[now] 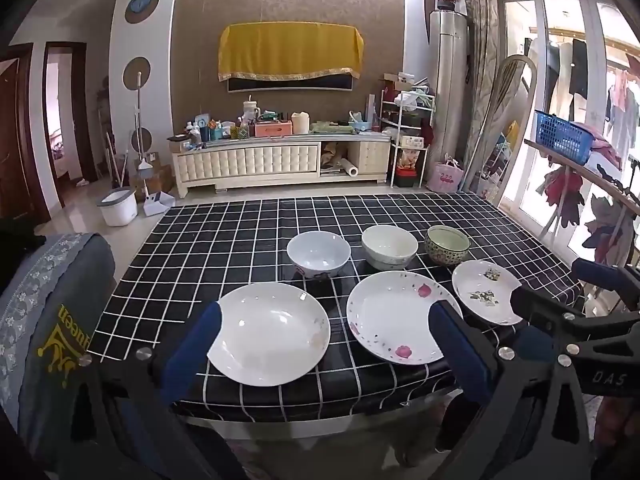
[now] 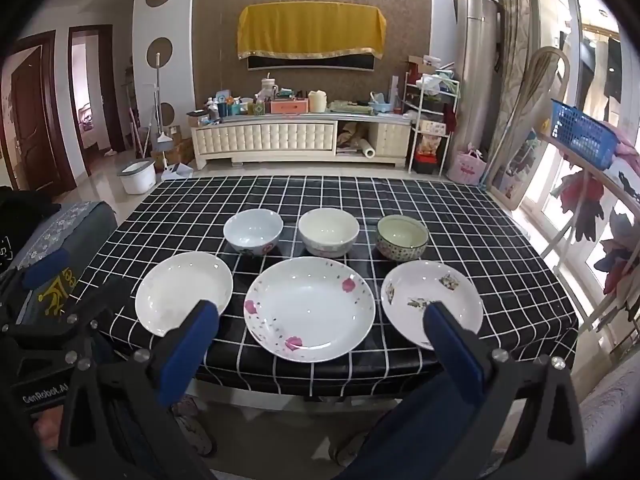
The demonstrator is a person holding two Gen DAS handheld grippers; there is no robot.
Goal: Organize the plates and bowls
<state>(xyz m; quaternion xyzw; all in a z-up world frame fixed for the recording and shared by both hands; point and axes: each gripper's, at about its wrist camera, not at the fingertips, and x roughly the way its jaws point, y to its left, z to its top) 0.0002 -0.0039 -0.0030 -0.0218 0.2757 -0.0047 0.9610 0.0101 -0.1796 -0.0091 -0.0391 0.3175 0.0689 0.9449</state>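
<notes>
Plates and bowls sit in two rows across the near half of a table [image 2: 460, 208], in the lower middle of both views, every piece upright with its hollow facing up. Being round, none has a long axis; each row runs left to right across the frame. The near row holds a plain white plate [image 2: 184, 293], a larger pink-flowered plate [image 2: 310, 308] in the middle, and a smaller leaf-sprigged plate [image 2: 432, 302] on the right. All three are glossy and shallow, and lie apart from one another. Behind them stand a pale blue-white bowl [image 2: 253, 231] with flowers on its outer wall, a cream bowl [image 2: 329, 231], and a green-patterned bowl [image 2: 402, 237] with a dark rim.

The table wears a black cloth gridded with thin white lines, its near edge draping over. Beyond it, in the upper middle of the frame, a cream tufted cabinet [image 2: 272, 138] is crowded with clutter beneath a screen draped in yellow cloth [image 2: 312, 32]. Glass doors fill the right side.

The left gripper [image 1: 324, 316] hovers with its blue-padded fingers spread wide, holding nothing, over the near table edge. The right gripper [image 2: 322, 314] is equally wide and empty, framing the flowered plate.
</notes>
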